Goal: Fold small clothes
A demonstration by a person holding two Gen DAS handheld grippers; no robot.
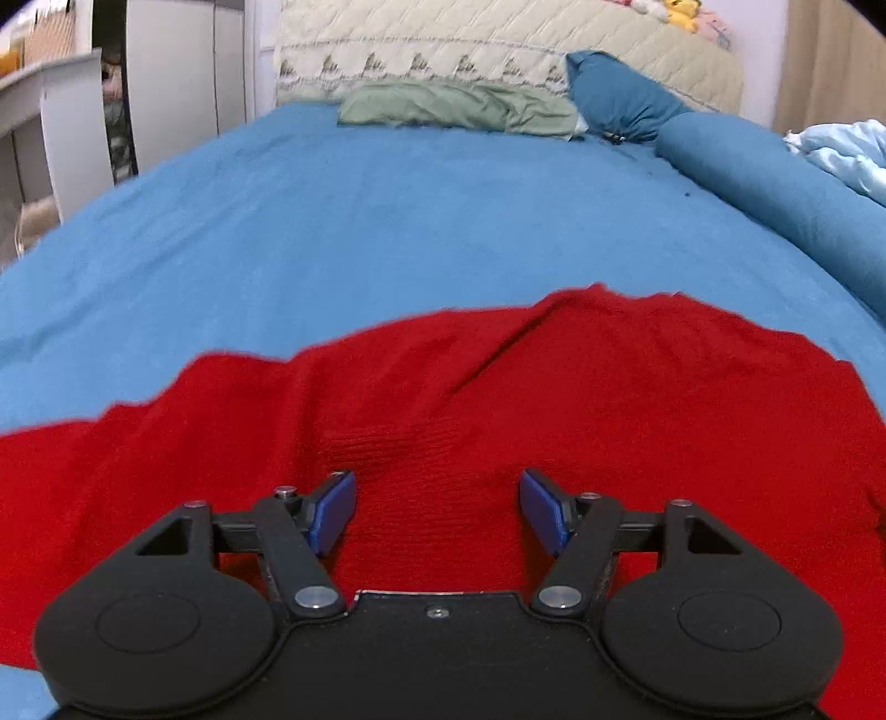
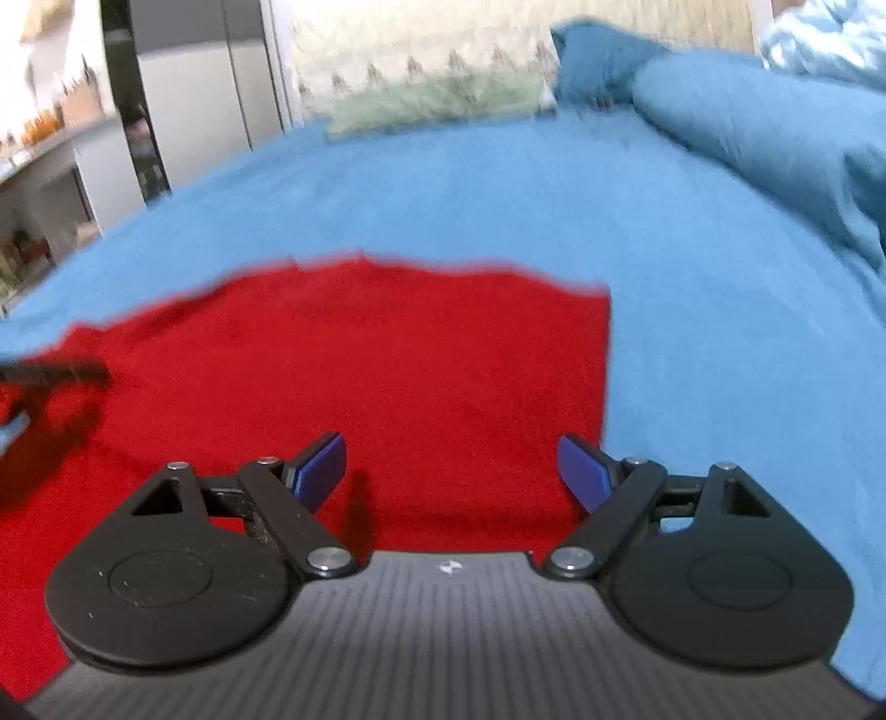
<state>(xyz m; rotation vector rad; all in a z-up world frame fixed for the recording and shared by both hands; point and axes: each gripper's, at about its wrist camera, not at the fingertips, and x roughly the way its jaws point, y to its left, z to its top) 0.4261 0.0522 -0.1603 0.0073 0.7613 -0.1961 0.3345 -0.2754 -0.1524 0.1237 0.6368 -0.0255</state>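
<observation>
A red knit garment (image 1: 498,387) lies spread on the blue bedsheet (image 1: 332,221), with a few creases across it. My left gripper (image 1: 437,507) is open and empty, hovering low over the garment's near part. In the right wrist view the same red garment (image 2: 387,360) lies flat, its right edge straight. My right gripper (image 2: 451,471) is open and empty, above the garment's near right corner. A dark blurred part of the left gripper (image 2: 50,376) shows at that view's left edge.
A green pillow (image 1: 459,108), a dark blue pillow (image 1: 620,94) and a quilted headboard (image 1: 498,50) are at the far end. A rolled blue blanket (image 1: 775,188) runs along the right. White furniture (image 1: 55,122) stands left of the bed.
</observation>
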